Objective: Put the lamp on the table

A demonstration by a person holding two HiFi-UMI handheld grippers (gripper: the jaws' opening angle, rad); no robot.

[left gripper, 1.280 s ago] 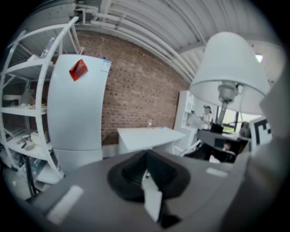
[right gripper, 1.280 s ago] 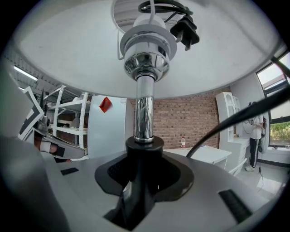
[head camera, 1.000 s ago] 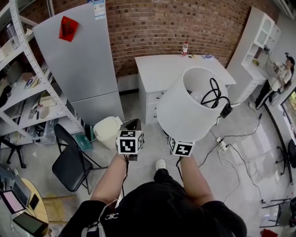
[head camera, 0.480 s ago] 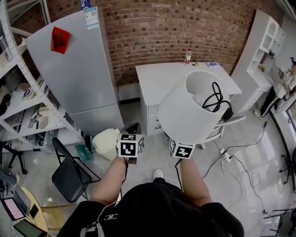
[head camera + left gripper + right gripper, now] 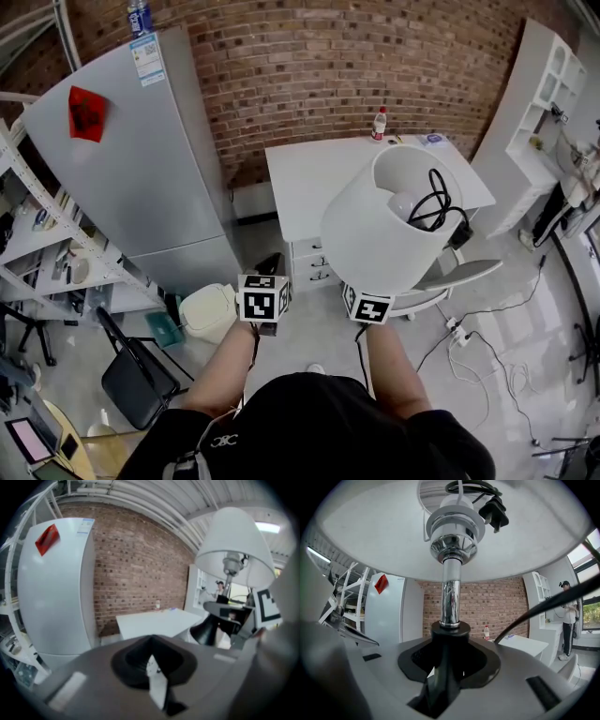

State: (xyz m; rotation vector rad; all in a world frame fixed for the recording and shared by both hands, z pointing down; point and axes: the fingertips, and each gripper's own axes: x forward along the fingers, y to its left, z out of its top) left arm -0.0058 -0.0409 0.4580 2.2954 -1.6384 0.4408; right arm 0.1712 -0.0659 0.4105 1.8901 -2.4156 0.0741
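Note:
The lamp has a white shade (image 5: 375, 230), a chrome stem (image 5: 450, 597) and a black base. Its black cord and plug (image 5: 441, 206) are tucked into the top of the shade. My right gripper (image 5: 443, 677) is shut on the black neck of the base and holds the lamp upright in the air, just short of the white table (image 5: 309, 173). In the head view the shade hides the right jaws. My left gripper (image 5: 269, 267) hovers beside it, shut with nothing in it. In the left gripper view the lamp (image 5: 234, 545) hangs at the right, above the table (image 5: 150, 623).
A grey fridge (image 5: 131, 169) stands left of the table. A bottle (image 5: 379, 123) and small items sit at the table's back edge. A white chair (image 5: 459, 275) is at the table's right, with a cream bin (image 5: 208, 312), a black folding chair (image 5: 131, 375) and floor cables (image 5: 487, 323) around.
The table and the fridge have drawn nearer in the head view as the person walks forward. The lamp stays held in the right gripper, and the left gripper keeps its place beside it.

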